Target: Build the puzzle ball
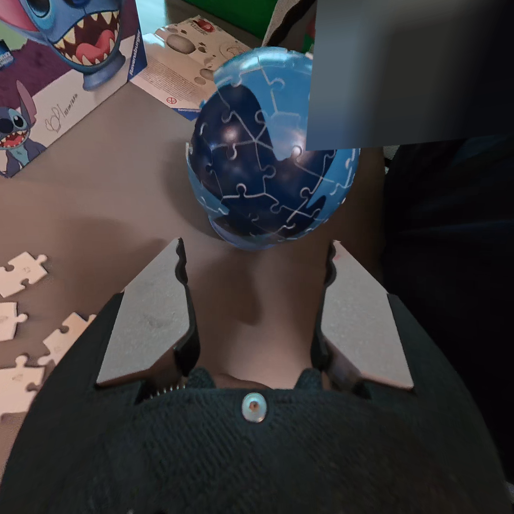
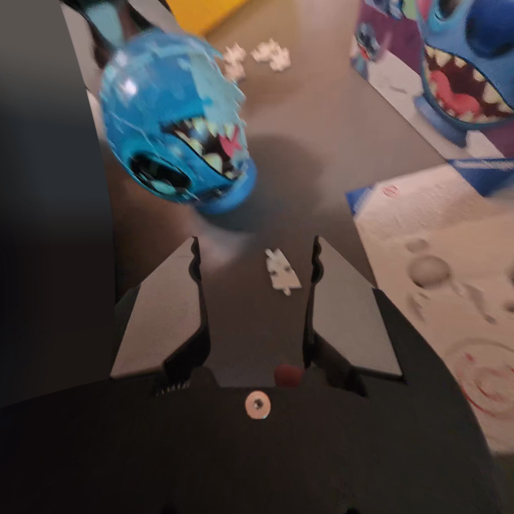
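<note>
The puzzle ball [image 1: 267, 167], blue with dark blue patches, stands on a blue base on the brown table just beyond my left gripper [image 1: 256, 250], which is open and empty. In the right wrist view the ball [image 2: 172, 133] shows a toothy mouth and gaps in its shell, at upper left. My right gripper [image 2: 254, 247] is open and empty above the table. One loose white puzzle piece [image 2: 282, 274] lies face down between its fingers, nearer the right fingertip [image 2: 317, 250]. Several white loose pieces [image 1: 25, 314] lie at the left.
The puzzle box [image 1: 64, 72] stands at the back left, also at the right in the right wrist view [image 2: 459, 83]. An instruction sheet [image 1: 183, 64] lies beside it and fills the right side there [image 2: 434, 292]. More pieces [image 2: 267, 55] lie far back.
</note>
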The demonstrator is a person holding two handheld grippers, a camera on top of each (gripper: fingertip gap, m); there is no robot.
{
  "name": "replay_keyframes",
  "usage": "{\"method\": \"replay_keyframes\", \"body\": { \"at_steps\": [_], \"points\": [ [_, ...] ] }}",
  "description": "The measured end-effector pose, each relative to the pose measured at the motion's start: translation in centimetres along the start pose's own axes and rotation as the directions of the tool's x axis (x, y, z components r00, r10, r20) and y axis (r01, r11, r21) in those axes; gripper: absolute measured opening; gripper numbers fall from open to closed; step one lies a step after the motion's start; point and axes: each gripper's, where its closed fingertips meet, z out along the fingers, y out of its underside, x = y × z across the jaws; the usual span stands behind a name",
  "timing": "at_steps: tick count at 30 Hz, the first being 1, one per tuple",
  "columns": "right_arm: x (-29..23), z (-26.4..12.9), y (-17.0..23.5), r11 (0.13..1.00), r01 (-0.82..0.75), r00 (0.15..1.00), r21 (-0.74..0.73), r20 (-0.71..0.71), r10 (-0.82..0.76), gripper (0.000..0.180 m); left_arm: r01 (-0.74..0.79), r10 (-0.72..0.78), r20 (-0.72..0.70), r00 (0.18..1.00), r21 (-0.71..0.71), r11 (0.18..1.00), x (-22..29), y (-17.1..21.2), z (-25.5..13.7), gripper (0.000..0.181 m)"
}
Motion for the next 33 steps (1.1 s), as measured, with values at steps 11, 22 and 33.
{"method": "replay_keyframes", "body": {
  "at_steps": [11, 22, 33],
  "points": [
    [3.0, 1.4, 5.1, 0.979, -0.034, 0.994, -0.199, -0.111, 0.012, 0.050, -0.011, 0.014, 0.057, 0.998, -0.052, 0.999, -0.3, 2.4, 1.2, 0.098],
    [2.3, 2.9, 4.7, 0.976, 0.006, 0.998, -0.216, -0.061, -0.019, 0.000, 0.005, -0.002, 0.061, 0.998, -0.051, 0.999, -0.4, 3.2, 1.5, 0.097],
    [2.9, 2.2, 4.5, 0.971, 0.139, 0.971, -0.193, -0.168, -0.172, 0.043, 0.012, -0.010, 0.058, 0.998, -0.034, 0.999, -0.2, 3.3, 1.5, 0.095]
  ]
}}
